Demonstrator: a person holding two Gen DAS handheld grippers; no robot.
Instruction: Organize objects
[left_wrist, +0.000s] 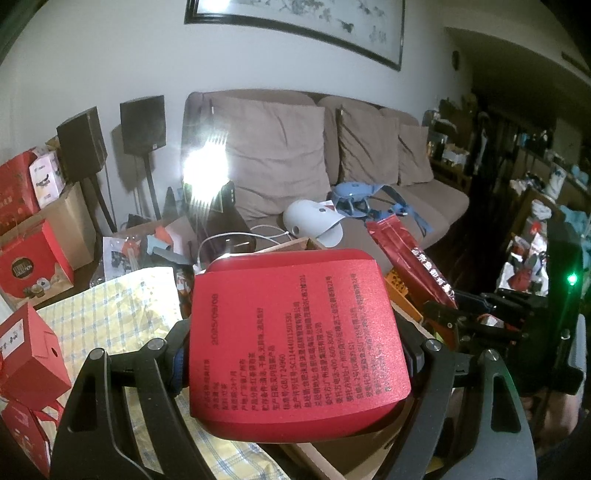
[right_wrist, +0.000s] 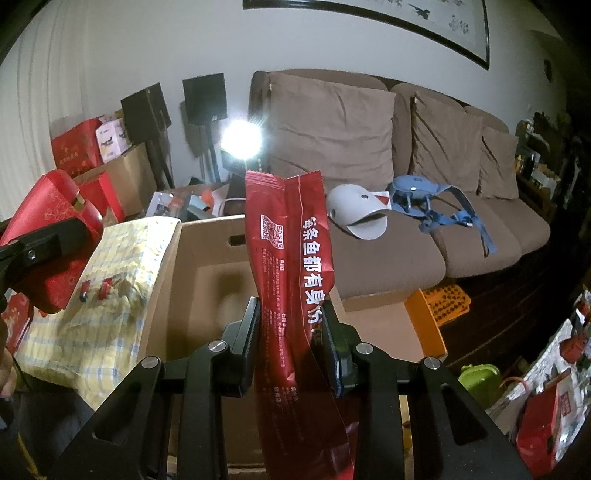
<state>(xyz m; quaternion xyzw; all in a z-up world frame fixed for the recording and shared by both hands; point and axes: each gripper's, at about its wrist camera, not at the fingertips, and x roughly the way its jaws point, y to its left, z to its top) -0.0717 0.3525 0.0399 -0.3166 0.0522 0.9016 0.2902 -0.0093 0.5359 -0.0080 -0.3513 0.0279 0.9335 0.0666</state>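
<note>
Two tongs clamped: left tongs (left_wrist: 295, 354) on red box (left_wrist: 295, 332), right tongs (right_wrist: 291, 332) on red packet (right_wrist: 295, 258).

My red box (left_wrist: 295, 343) hides most of the carton (left_wrist: 295, 245) behind it. The packet's (right_wrist: 295, 295) lower end runs off the bottom edge. Glare from the lamp (right_wrist: 242, 140) washes out whatever stands around it.
</note>
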